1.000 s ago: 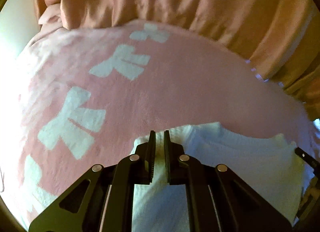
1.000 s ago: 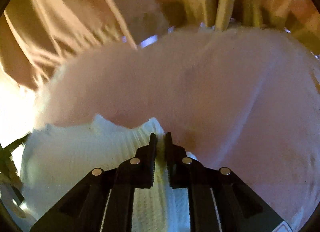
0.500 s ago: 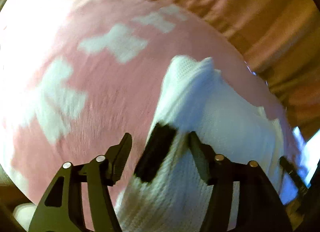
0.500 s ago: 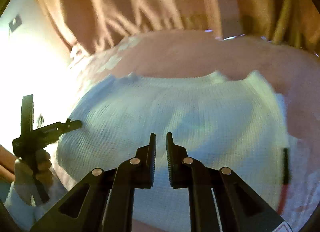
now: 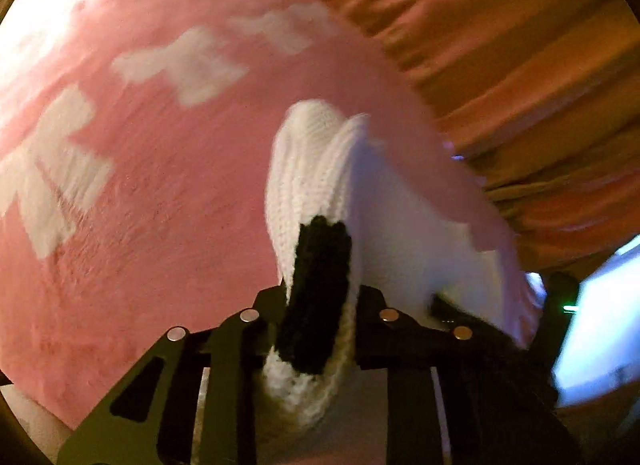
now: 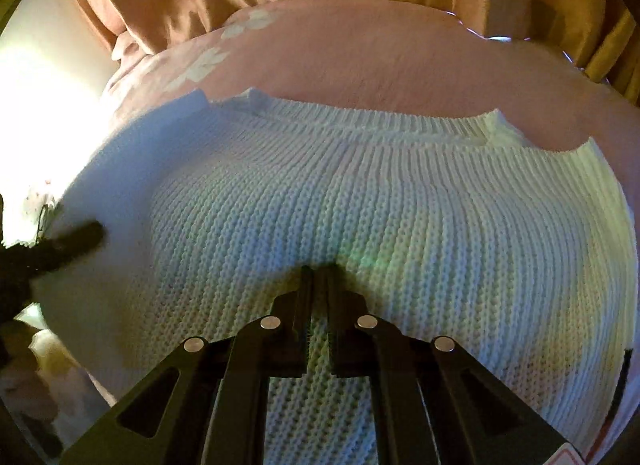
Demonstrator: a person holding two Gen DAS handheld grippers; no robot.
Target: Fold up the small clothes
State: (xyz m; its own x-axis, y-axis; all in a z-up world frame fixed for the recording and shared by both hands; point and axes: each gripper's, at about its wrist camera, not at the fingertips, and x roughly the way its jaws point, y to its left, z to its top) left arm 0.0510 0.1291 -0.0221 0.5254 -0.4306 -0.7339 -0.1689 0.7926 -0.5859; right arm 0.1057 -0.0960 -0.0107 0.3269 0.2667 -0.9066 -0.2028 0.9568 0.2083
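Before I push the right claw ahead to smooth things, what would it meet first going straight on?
Most likely the white knit sweater lying right beneath the right claw; the pink blanket lies beyond it.

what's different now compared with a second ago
The left gripper let go, then took a bunched fold of the white knit garment with its black patch; its jaws are closing. The right gripper slid over the knit. The pink blanket stayed.
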